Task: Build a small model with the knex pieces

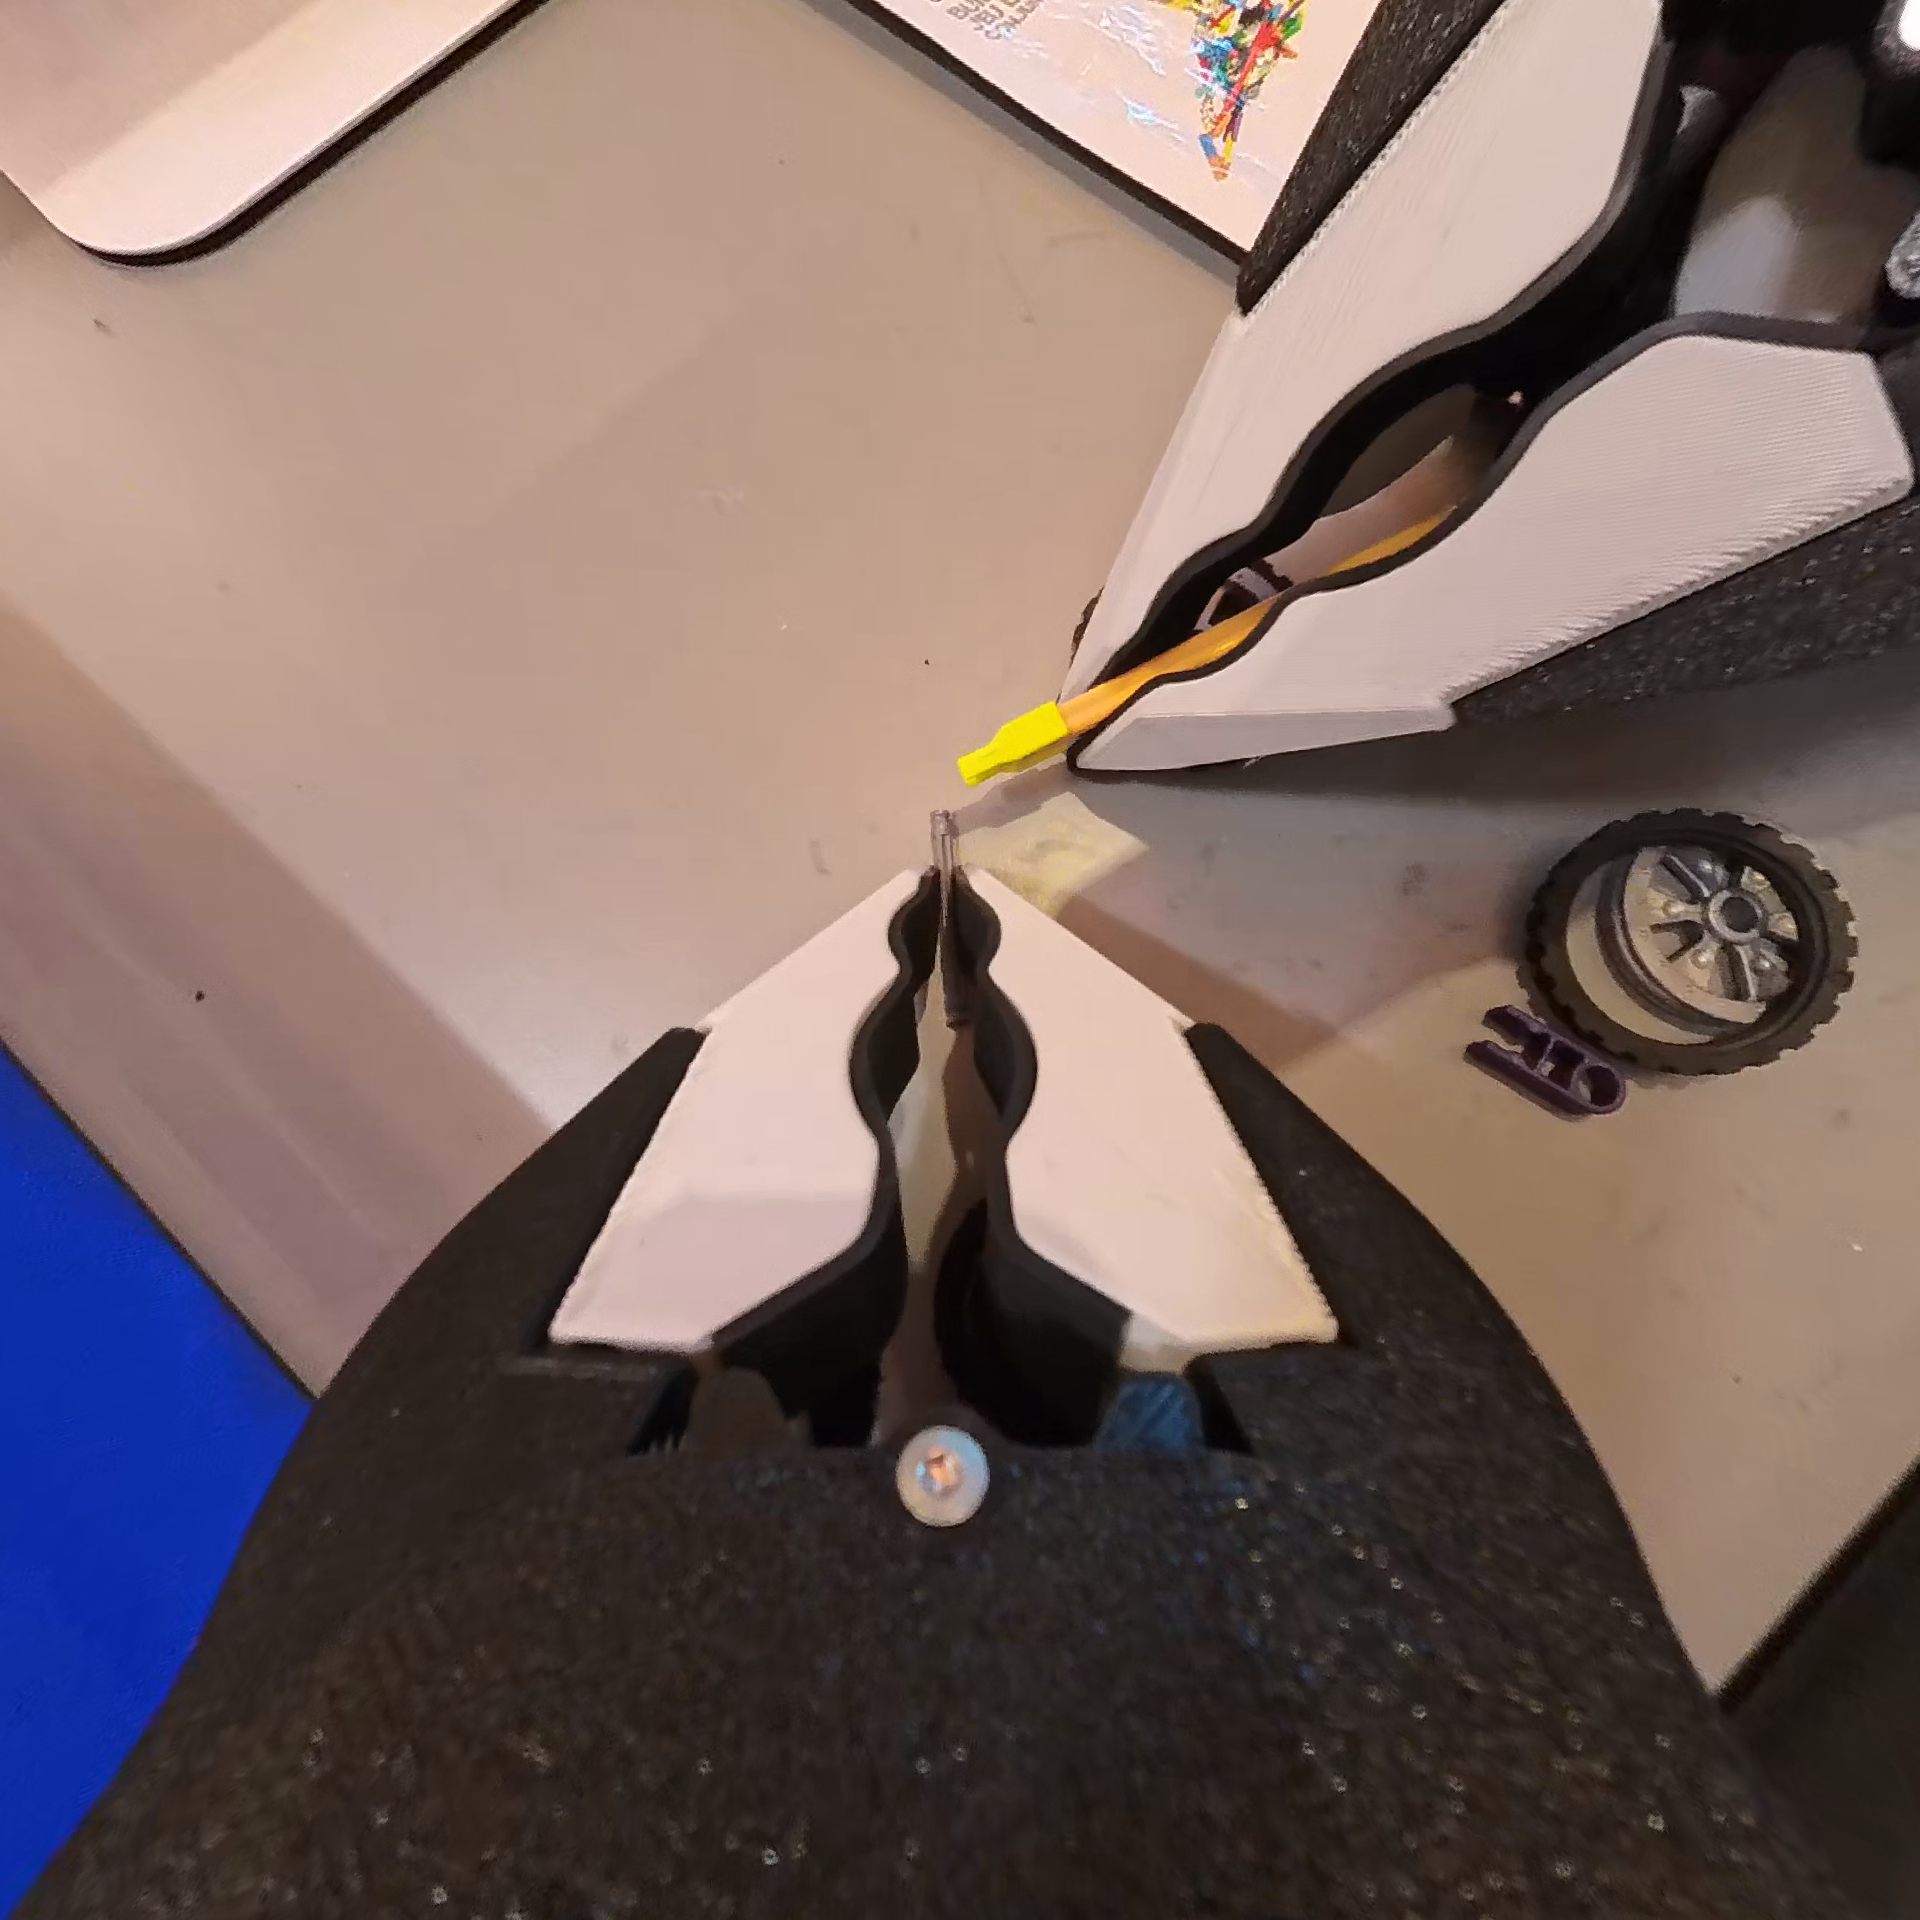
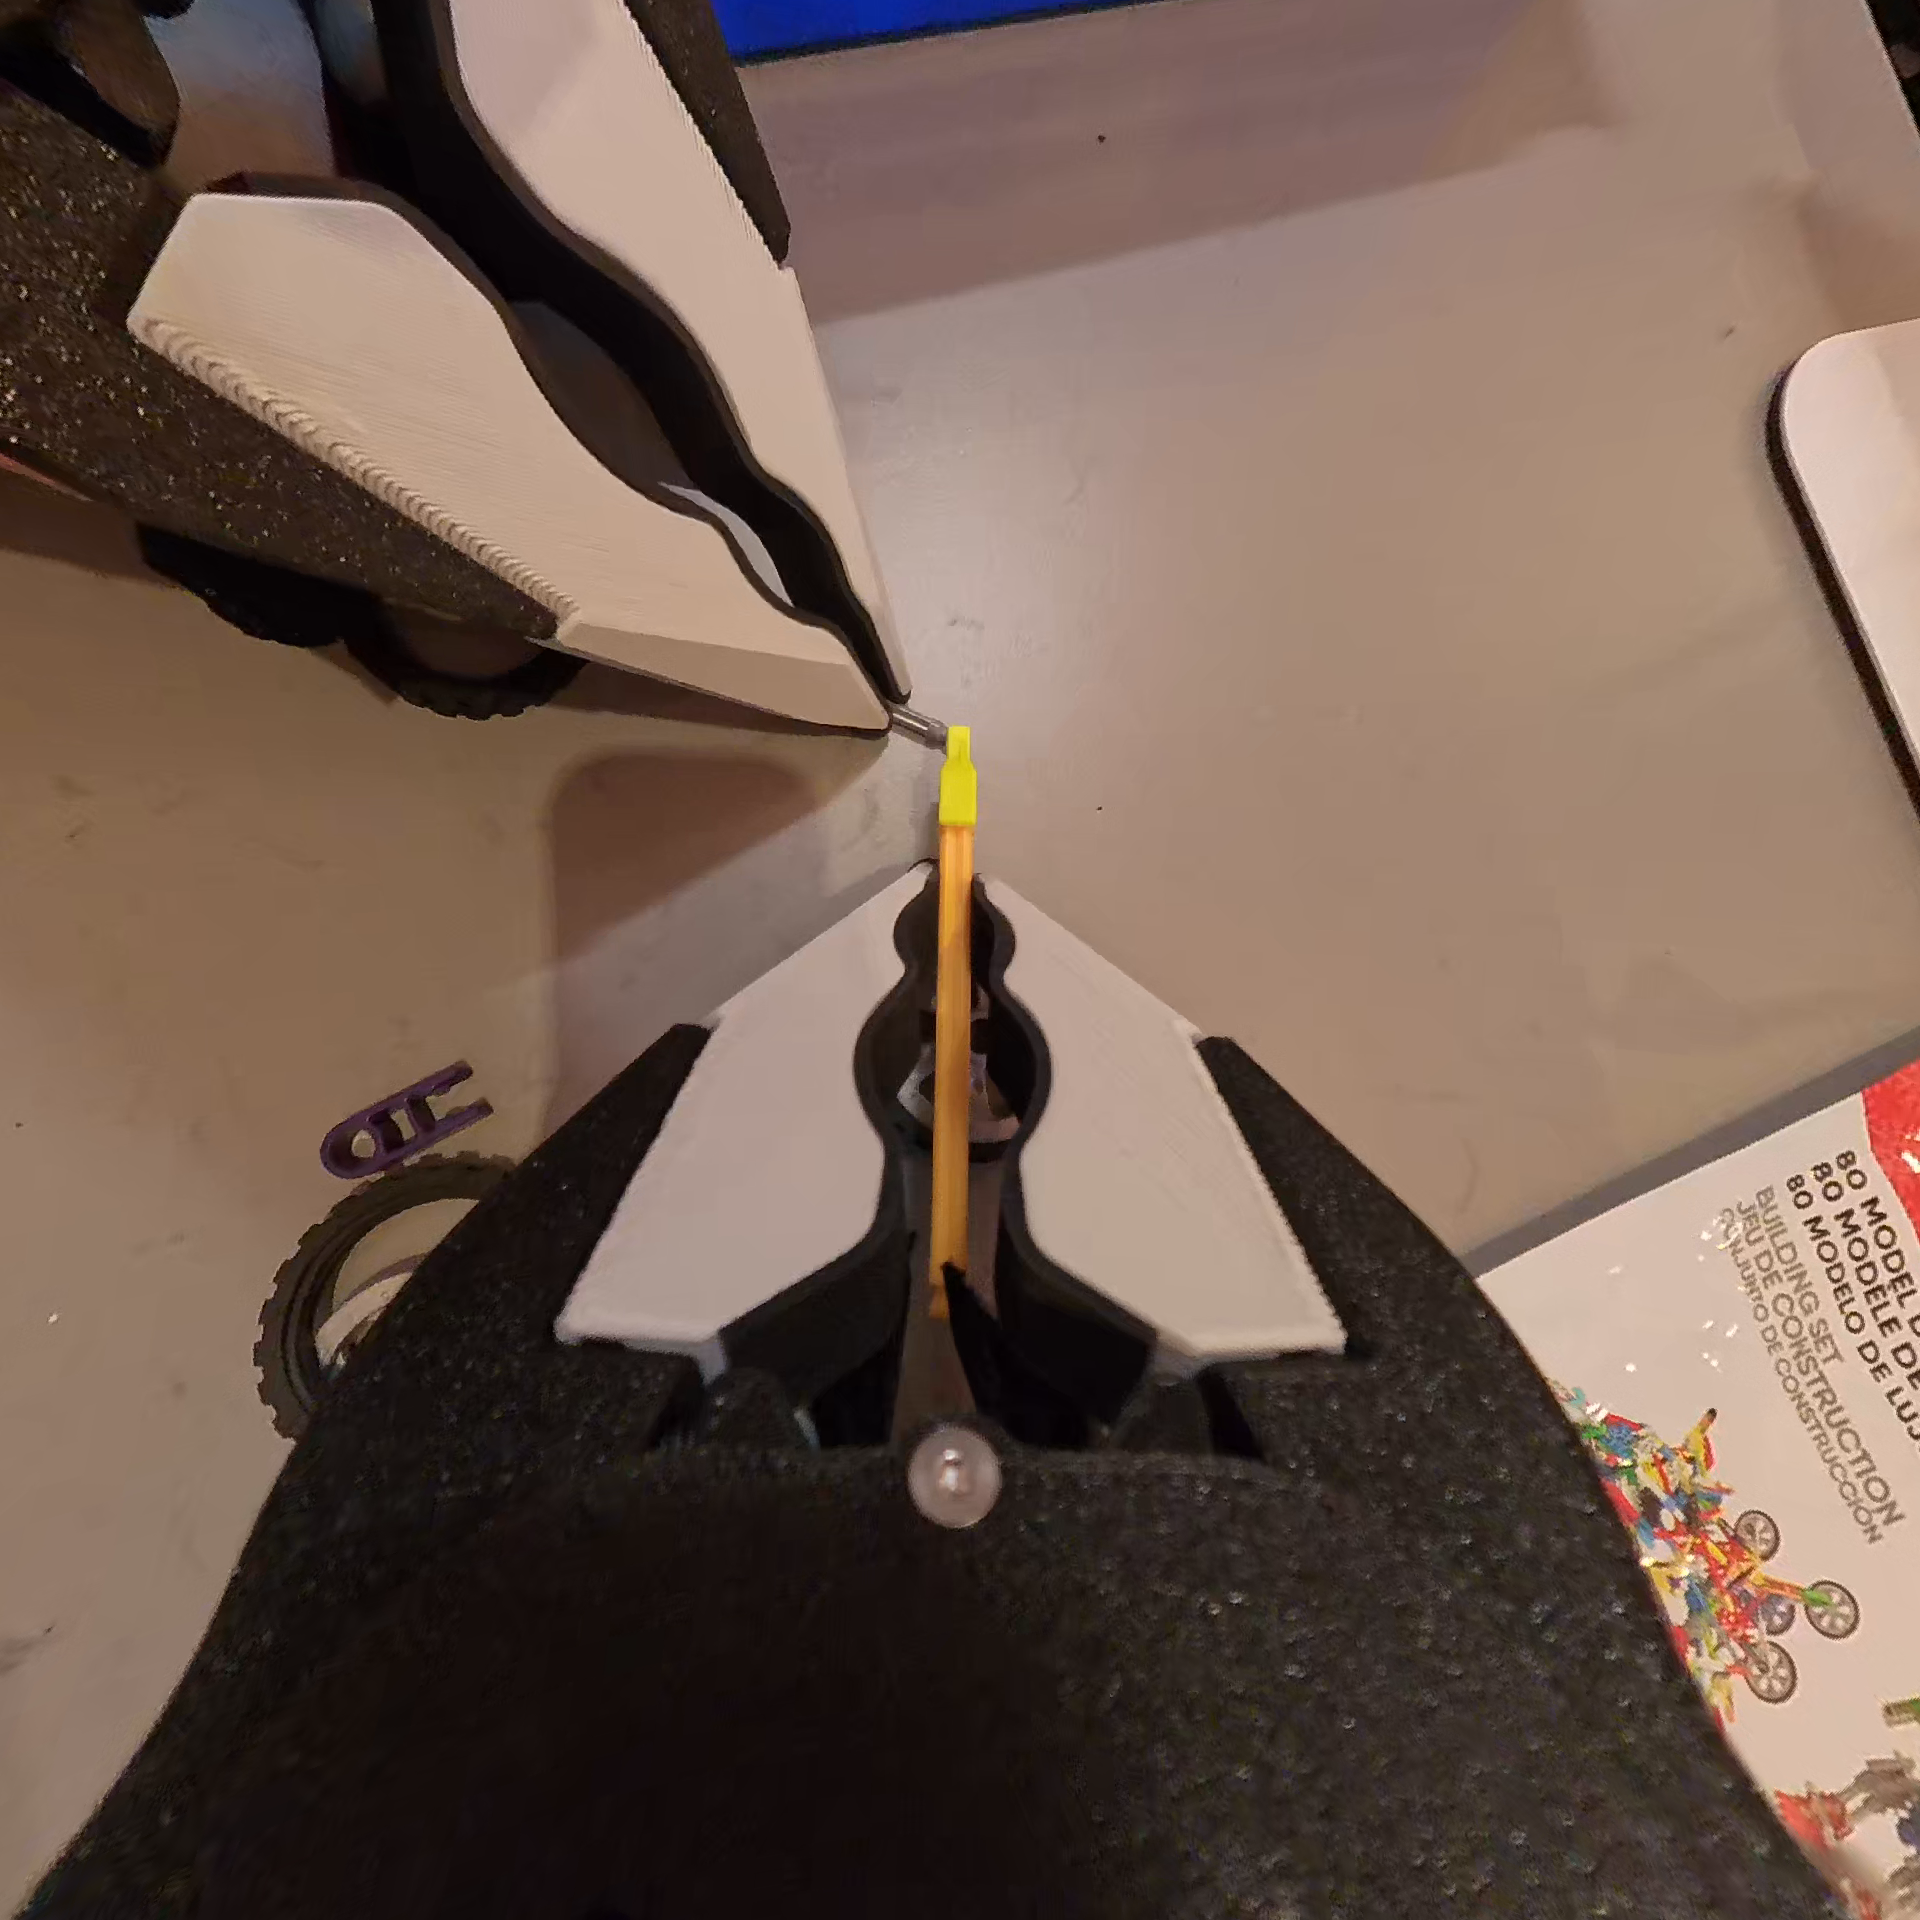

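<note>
My left gripper (image 1: 940,878) is shut on a thin grey rod (image 1: 941,836) whose tip sticks out past the fingertips. My right gripper (image 2: 954,878) is shut on a yellow rod (image 2: 953,997) with a bright yellow end (image 2: 956,774). In the left wrist view the right gripper (image 1: 1081,717) comes in from the upper right, with the yellow rod's end (image 1: 1013,743) just above the grey rod's tip. In the right wrist view the left gripper (image 2: 894,707) comes from the upper left; the grey rod's tip (image 2: 925,727) nearly touches the yellow end. Both are held above a beige table (image 1: 623,520).
A small black-tyred wheel with a grey hub (image 1: 1688,940) and a purple connector piece (image 1: 1548,1060) lie on the table to the right; both also show in the right wrist view, the connector (image 2: 400,1127) at left. A printed booklet (image 2: 1714,1455) and a white board (image 1: 208,114) lie nearby. My left and right fingertips are right by each other.
</note>
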Action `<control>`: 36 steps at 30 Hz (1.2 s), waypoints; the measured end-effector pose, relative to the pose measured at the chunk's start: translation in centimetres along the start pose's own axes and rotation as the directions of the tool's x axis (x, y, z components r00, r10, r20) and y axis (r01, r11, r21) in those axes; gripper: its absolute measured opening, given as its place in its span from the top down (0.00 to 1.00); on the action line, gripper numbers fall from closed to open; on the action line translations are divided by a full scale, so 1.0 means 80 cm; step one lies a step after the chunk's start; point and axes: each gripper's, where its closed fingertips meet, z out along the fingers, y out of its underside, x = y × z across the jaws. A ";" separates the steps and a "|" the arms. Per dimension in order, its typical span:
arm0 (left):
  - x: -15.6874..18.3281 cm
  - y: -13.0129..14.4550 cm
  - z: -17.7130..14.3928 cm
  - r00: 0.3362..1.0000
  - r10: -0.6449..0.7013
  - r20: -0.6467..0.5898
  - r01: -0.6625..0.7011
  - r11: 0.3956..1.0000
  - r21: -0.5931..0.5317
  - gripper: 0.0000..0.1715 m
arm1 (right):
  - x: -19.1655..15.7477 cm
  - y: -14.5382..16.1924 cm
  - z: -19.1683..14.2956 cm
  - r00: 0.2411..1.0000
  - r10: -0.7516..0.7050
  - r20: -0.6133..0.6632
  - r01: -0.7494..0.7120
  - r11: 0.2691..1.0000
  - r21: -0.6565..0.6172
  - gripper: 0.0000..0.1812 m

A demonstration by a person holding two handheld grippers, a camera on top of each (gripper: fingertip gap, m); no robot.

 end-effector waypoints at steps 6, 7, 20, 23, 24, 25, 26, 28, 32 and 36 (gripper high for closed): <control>0.003 -0.016 -0.011 0.999 -0.048 -0.025 0.050 0.995 0.091 1.00 | -0.001 0.000 -0.001 1.000 0.007 0.010 -0.007 1.000 0.004 0.98; 0.004 -0.014 -0.010 0.997 -0.062 -0.038 0.065 0.994 0.088 1.00 | -0.001 0.000 -0.001 1.000 0.009 0.012 -0.009 1.000 0.007 0.98; 0.013 -0.016 -0.009 0.988 -0.096 -0.121 0.108 0.989 0.102 1.00 | -0.004 0.000 0.001 0.999 0.016 0.029 -0.017 1.000 0.025 0.98; 0.015 -0.015 -0.008 0.989 -0.083 -0.123 0.095 0.991 0.097 1.00 | -0.004 -0.001 0.001 1.000 0.011 0.023 -0.012 1.000 0.027 0.99; 0.016 -0.015 -0.008 0.990 -0.074 -0.120 0.086 0.992 0.096 1.00 | -0.004 -0.001 0.002 1.000 0.008 0.021 -0.009 1.000 0.027 0.99; 0.016 -0.015 -0.007 0.990 -0.071 -0.120 0.083 0.992 0.093 1.00 | -0.004 -0.001 0.002 1.000 0.005 0.019 -0.006 1.000 0.029 0.99; 0.018 -0.016 -0.007 0.990 -0.067 -0.125 0.080 0.992 0.097 1.00 | -0.004 0.000 0.002 1.000 0.002 0.020 -0.003 1.000 0.029 0.99; 0.024 -0.014 -0.006 0.987 -0.054 -0.152 0.068 0.994 0.087 1.00 | -0.007 -0.002 0.002 0.999 0.004 0.041 -0.006 0.999 0.042 0.98; 0.022 -0.012 -0.007 0.992 -0.038 -0.122 0.049 0.995 0.085 0.99 | -0.010 -0.003 0.002 0.999 -0.001 0.047 -0.001 0.999 0.045 0.98; 0.012 -0.011 -0.019 0.986 -0.083 -0.145 0.100 0.988 0.117 0.93 | -0.006 -0.001 -0.001 0.999 0.002 0.050 -0.005 0.999 0.048 0.98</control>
